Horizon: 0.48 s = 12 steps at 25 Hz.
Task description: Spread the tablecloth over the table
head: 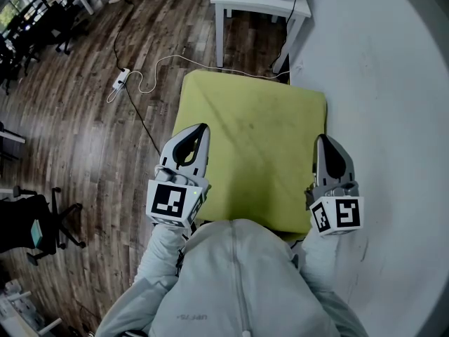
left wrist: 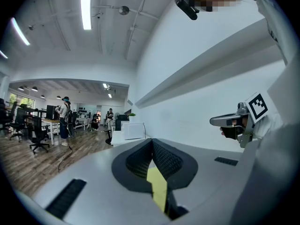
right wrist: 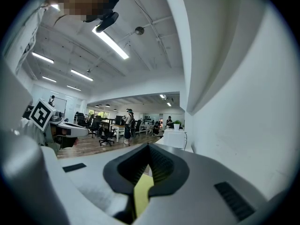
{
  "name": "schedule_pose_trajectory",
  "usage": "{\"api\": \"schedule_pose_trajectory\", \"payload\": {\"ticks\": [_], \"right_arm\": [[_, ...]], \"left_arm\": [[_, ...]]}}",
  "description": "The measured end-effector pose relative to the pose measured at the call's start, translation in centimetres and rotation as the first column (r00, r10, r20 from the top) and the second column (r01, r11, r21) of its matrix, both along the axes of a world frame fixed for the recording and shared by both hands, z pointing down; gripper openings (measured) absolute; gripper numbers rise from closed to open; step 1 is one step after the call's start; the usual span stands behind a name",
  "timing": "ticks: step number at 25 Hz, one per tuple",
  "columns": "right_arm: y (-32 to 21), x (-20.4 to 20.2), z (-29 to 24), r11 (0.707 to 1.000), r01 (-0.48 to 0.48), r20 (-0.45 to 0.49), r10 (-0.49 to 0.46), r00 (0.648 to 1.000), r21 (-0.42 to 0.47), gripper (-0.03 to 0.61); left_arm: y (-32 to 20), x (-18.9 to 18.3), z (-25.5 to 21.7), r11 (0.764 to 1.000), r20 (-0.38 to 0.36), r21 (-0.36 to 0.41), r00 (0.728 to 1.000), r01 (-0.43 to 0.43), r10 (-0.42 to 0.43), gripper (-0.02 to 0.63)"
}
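A grey hood (head: 231, 286) fills the bottom of the head view. A white wall (head: 393, 118) is at the right and a wood floor (head: 77, 132) at the left. Between them the yellow-green cloth (head: 252, 146) lies out flat in front of the person; what is under it I cannot tell. A white desk (head: 261, 4) stands beyond it. The left tongs (head: 201, 130) are closed on the cloth's near left edge, and the right tongs (head: 321, 142) are closed on its near right edge. A cable (head: 151, 72) lies on the floor.
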State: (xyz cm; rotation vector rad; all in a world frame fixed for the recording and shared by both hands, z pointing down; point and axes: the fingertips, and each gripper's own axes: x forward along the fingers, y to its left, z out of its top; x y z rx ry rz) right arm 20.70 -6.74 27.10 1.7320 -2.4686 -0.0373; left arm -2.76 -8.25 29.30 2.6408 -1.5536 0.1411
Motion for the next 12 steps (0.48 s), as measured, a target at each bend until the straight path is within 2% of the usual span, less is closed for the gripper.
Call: {"api": "schedule_pose_trajectory", "payload": {"ticks": [12], "right_arm": [[-0.23,-0.21,0.16,1.0,0.004,0.0,-0.004,1.0,-0.001,0.02]], "left_arm": [[-0.2,-0.03,0.43,1.0,0.004,-0.014,1.0,0.0,0.0,0.023]]}}
